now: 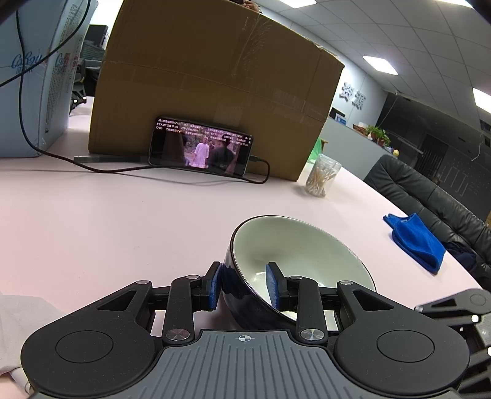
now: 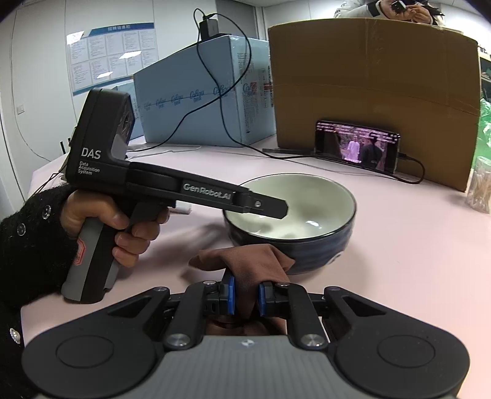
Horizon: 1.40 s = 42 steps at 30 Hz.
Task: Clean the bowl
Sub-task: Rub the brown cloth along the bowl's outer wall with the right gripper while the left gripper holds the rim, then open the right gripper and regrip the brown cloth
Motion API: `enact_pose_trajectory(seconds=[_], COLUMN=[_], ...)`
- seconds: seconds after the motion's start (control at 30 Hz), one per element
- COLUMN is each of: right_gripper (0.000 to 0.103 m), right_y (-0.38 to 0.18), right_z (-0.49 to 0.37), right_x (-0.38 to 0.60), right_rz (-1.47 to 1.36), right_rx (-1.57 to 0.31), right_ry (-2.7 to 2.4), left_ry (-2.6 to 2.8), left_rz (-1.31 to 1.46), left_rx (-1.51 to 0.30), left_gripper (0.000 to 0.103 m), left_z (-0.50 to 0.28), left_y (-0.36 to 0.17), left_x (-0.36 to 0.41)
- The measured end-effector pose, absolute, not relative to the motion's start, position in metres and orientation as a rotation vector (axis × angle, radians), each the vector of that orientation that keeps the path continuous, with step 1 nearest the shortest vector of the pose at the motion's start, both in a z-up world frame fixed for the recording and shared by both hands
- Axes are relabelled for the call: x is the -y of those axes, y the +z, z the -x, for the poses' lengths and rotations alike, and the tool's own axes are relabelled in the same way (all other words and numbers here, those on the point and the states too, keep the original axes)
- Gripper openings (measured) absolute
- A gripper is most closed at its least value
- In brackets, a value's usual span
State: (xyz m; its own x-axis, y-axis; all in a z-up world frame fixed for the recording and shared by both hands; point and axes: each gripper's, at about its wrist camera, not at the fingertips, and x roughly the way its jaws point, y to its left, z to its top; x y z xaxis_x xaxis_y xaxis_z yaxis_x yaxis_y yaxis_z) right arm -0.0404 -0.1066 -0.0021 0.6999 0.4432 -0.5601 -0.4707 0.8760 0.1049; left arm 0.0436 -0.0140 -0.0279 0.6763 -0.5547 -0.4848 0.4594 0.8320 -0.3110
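Holding the bowl (image 1: 294,261) by its wall, my left gripper (image 1: 245,285) is clamped on it: one blue pad presses the dark blue outside, the other sits against the pale inside, with the rim between them. In the left wrist view the bowl tilts, its opening turned up and away from me. It rests on the pink bench (image 1: 107,221) near the edge closest to me.

Starting at the bench's left end, a pale blue carton (image 2: 196,101) stands toward the far edge with a black charger (image 2: 208,29) on top, its black cable (image 2: 214,92) trailing down across the bench. Next to it a large cardboard box (image 1: 214,86) stands upright, and a phone (image 1: 201,147) leans against its front, screen lit, with a cable plugged into its right end. Just beyond the box's right corner stands a clear jar of cotton swabs (image 1: 322,175). Further right, by the bench's right edge, lies a folded blue cloth (image 1: 414,239), well apart from the bowl.

In the right wrist view, my left hand (image 2: 122,227) wraps the grey handle of the left gripper, a black sleeve (image 2: 30,245) covering the wrist. My right gripper (image 2: 247,296) is closed on a brown cloth (image 2: 251,264), which bunches up between the blue pads and touches the bowl's outer wall near its base.
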Motion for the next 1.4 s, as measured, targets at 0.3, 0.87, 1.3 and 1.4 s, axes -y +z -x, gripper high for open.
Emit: enact_pose_trajectory(seconds=[0.3,0.87,1.3,1.4], right_gripper=[0.017,0.06,0.078,0.075], right_y=[0.005,0.003,0.005,0.0], right_z=[0.038,0.056,0.059,0.054], right_x=[0.125,0.133,0.108,0.105], right_rz=[0.062,0.194,0.245,0.251], right_rx=[-0.574,-0.63,-0.58,-0.613], right_ry=[0.405,0.392,0.471,0.48], left_ry=[-0.573,-0.573,-0.572,-0.572], left_rz=[0.169,0.168,0.166,0.166], left_rx=[-0.599,-0.599,-0.598,-0.597], left_gripper=[0.03,0.03,0.03,0.03], left_z=[-0.043,-0.043,-0.042,-0.042], left_y=[-0.028,-0.028,-0.028,-0.028], left_x=[0.013,0.013,0.014,0.014])
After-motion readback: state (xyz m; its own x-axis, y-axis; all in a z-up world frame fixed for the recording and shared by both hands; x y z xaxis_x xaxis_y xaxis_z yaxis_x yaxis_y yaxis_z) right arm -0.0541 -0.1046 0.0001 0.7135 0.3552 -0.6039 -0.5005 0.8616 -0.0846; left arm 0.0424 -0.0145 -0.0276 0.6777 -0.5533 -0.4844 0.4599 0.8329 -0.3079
